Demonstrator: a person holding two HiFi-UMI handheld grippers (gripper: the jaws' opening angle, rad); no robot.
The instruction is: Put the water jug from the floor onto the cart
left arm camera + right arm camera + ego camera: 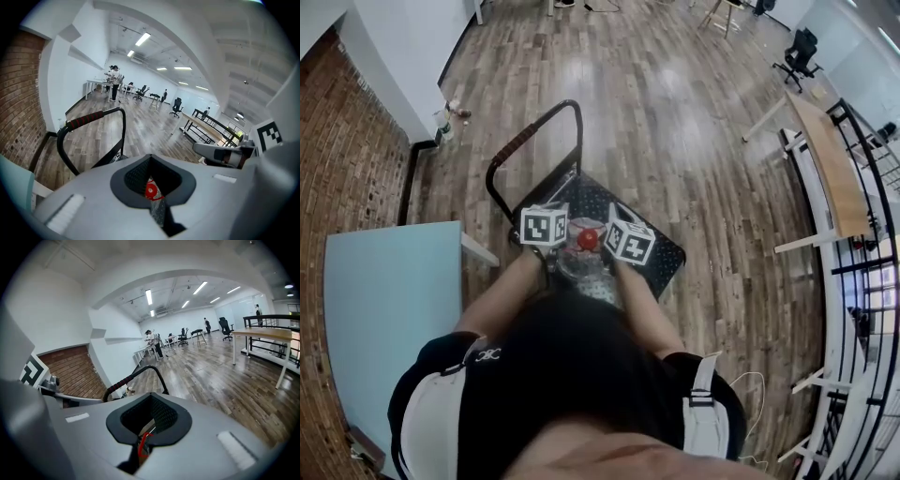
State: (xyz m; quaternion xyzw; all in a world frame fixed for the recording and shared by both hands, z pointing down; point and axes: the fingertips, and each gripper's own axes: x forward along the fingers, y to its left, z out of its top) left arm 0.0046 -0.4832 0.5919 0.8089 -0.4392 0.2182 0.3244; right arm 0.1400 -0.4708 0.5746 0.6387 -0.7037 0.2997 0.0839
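The clear water jug [583,265] with a red cap [587,240] hangs just in front of my body, over the near end of the black cart [667,255]. My left gripper [555,253] stands against its left side and my right gripper [619,257] against its right side. Both have their jaws shut, with nothing between the pads. Whether their sides press on the jug is hidden. In the left gripper view the red cap [151,191] shows through the gap behind the shut left gripper [151,161]. A sliver of red [143,446] shows the same way behind the right gripper [151,398].
The cart's looped handle [534,136] with a red grip rises at its far end. A light blue table [384,309] stands at my left by the brick wall [337,141]. Wooden desks [830,169] line the right side. People [114,82] stand far off.
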